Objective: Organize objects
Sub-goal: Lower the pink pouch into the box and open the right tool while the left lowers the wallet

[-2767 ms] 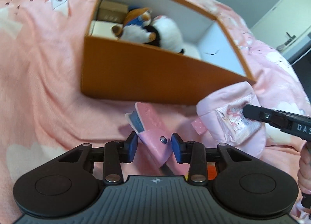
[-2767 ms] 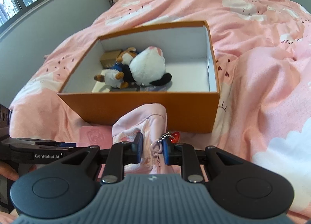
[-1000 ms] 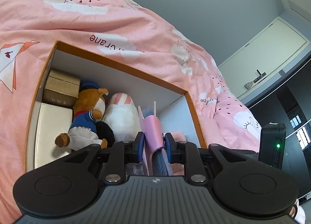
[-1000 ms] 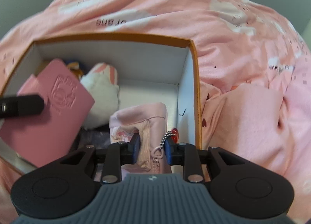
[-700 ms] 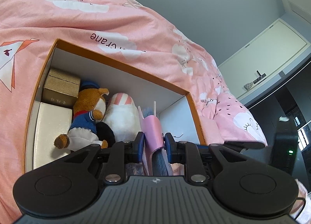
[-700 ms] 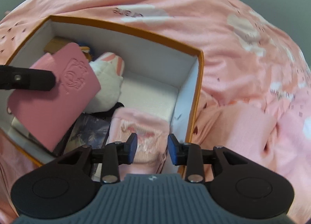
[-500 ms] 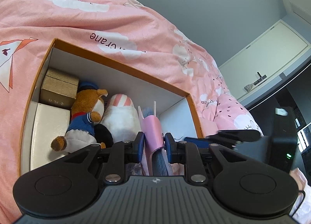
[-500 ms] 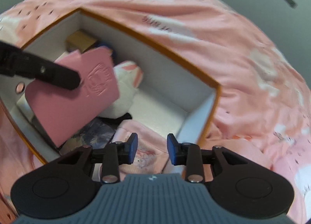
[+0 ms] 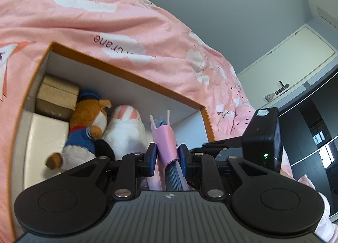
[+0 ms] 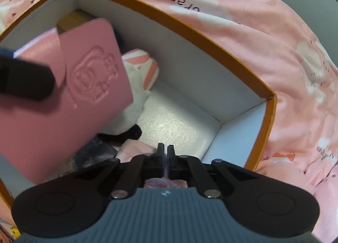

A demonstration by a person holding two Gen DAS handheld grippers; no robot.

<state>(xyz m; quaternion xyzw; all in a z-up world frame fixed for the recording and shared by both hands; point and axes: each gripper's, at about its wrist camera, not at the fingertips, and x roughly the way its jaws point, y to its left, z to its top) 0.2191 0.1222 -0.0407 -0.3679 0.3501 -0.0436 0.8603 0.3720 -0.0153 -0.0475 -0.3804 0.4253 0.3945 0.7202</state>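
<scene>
The right gripper (image 10: 165, 154) had let go of the pink pouch (image 10: 135, 150), which it clamped 1 second before; its jaws now stood together with nothing between them, and the pouch lay on the floor of the box (image 10: 211, 38) just under them. The view had also rolled, so the box sat more slanted in the frame. The left gripper (image 9: 167, 155) had hardly moved and stayed clamped on the pink wallet (image 9: 165, 143), held over the box, its embossed face (image 10: 93, 78) showing in the right view.

The orange box (image 9: 126, 68) rested on a pink quilt (image 9: 105, 11). Inside, along the left end, lay 1 brown carton (image 9: 57, 97) and 1 white carton (image 9: 48, 131). Beside them lay a plush fox (image 9: 88, 120) in blue and a white plush (image 9: 124, 131) with pink stripes, touching each other. The right end of the floor (image 10: 175, 124) was bare white.
</scene>
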